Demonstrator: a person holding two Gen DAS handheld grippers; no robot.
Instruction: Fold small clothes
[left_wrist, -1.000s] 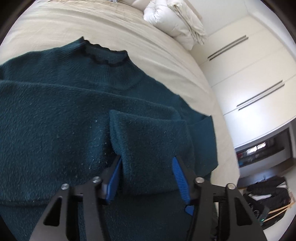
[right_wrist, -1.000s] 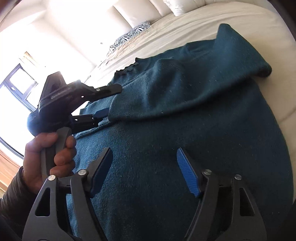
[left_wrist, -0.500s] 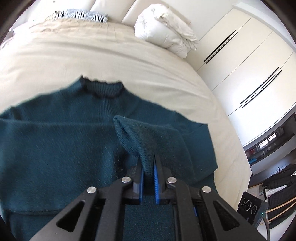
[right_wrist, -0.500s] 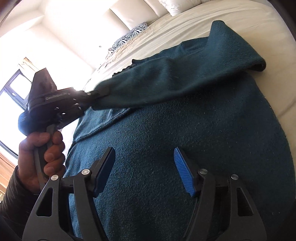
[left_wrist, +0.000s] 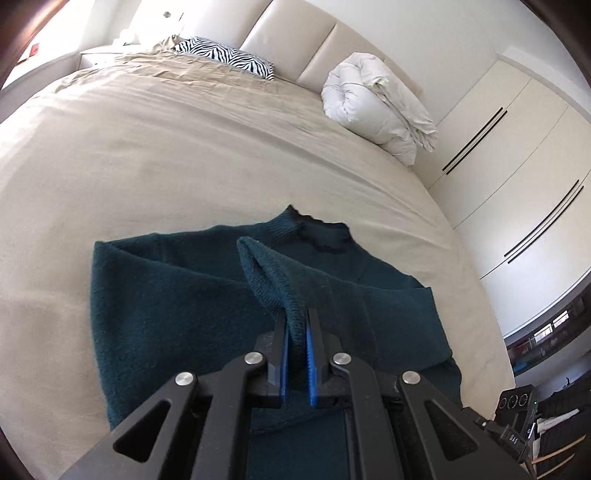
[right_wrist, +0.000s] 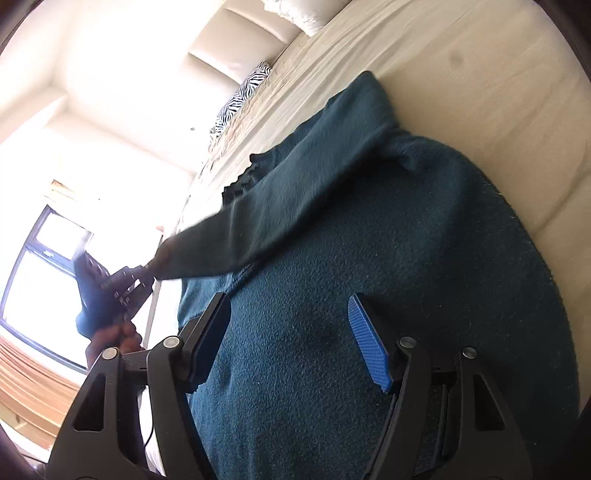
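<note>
Currently the step in hand looks like the sleeve fold: the left gripper (left_wrist: 295, 334) is clamped on the cuff end of the sleeve (left_wrist: 275, 275) of the dark teal sweater (left_wrist: 166, 314), which lies spread on the beige bed (left_wrist: 166, 147), neckline (left_wrist: 321, 236) pointing toward the headboard. From the right wrist view the sleeve (right_wrist: 295, 184) is stretched taut off the sweater body toward the left gripper (right_wrist: 142, 275), lifted clear of the fabric below, blurred with motion. Right gripper (right_wrist: 291, 339) has its jaws spread wide, gripping nothing, hovering just over the sweater's body (right_wrist: 369, 295); can't tell if it touches the knit. Next move, my guess: carry the cuff across and lay the sleeve flat on the torso, then release; right gripper could pin the body so it doesn't drag. Versus a second ago: left jaws were apart around the sleeve, which lay folded on the chest; half a second ago they closed on it; since then the sleeve has been pulled up and out, and more bed, a zebra pillow (left_wrist: 225, 57) and a white duvet (left_wrist: 376, 107) show. Right gripper barely changed, still released.
</note>
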